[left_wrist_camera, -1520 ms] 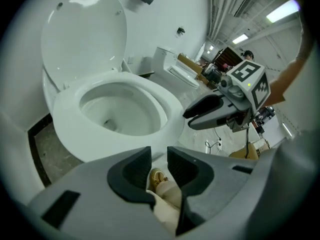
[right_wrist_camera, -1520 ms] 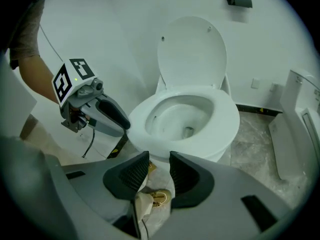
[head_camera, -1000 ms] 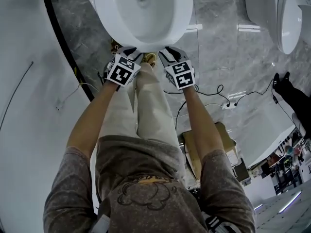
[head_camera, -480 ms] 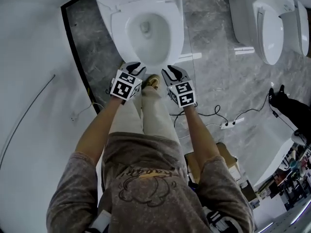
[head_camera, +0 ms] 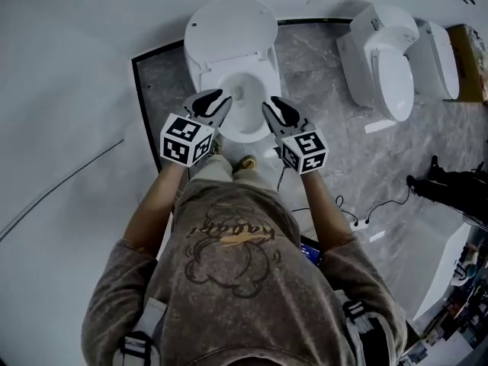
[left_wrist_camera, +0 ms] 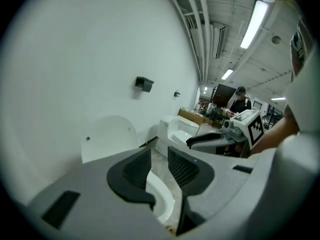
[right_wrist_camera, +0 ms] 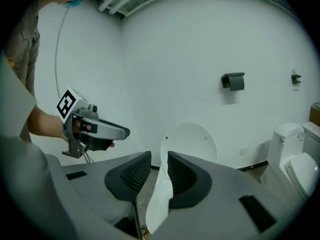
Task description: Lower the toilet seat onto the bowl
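Observation:
A white toilet (head_camera: 245, 120) stands against the wall with its round lid (head_camera: 232, 29) raised; I cannot tell the seat apart from the lid. My left gripper (head_camera: 216, 100) hangs in the air over the bowl's left front, jaws a little apart, nothing between them. My right gripper (head_camera: 276, 108) floats over the right front; its jaws have just been closing and hold nothing. In the left gripper view the gripper (left_wrist_camera: 159, 159) points at the lid (left_wrist_camera: 107, 136). In the right gripper view the bowl rim (right_wrist_camera: 159, 204) shows behind the gripper (right_wrist_camera: 159, 166).
A second toilet (head_camera: 381, 59) and a third (head_camera: 436, 48) stand to the right, with a cardboard box (head_camera: 469, 52) beyond. Cables and a power strip (head_camera: 366, 221) lie on the grey floor. A black fixture (right_wrist_camera: 233, 81) hangs on the wall. A person (left_wrist_camera: 241, 99) stands far off.
Both grippers have risen from low by the bowl's front edge to chest height, pointing less steeply down. The view has drawn back, so the whole toilet and its raised lid show.

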`<control>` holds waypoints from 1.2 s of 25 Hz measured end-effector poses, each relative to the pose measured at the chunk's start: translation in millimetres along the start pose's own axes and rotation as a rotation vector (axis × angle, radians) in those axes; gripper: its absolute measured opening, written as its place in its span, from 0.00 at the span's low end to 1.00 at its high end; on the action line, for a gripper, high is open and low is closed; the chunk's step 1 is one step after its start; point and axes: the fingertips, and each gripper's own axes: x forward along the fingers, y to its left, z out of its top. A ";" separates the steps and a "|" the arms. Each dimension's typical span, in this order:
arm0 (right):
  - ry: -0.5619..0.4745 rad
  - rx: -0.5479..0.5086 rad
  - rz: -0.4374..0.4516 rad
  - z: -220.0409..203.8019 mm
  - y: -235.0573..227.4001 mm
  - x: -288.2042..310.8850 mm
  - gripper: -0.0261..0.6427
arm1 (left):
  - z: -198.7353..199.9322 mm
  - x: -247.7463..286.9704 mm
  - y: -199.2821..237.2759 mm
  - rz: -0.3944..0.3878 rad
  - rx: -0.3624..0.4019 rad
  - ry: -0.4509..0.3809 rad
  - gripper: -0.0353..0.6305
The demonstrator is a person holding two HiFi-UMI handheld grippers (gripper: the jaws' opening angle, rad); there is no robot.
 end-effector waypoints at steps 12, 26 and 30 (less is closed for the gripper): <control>-0.204 -0.009 -0.055 56.4 53.0 -64.9 0.15 | 24.5 -95.0 -0.8 0.048 -0.017 -0.226 0.11; -0.273 0.020 -0.201 38.3 24.7 -79.2 0.08 | -0.2 -85.3 8.0 0.121 -0.023 -0.295 0.07; -0.273 0.011 -0.207 37.9 27.1 -81.6 0.08 | 0.7 -88.8 10.1 0.126 -0.055 -0.309 0.07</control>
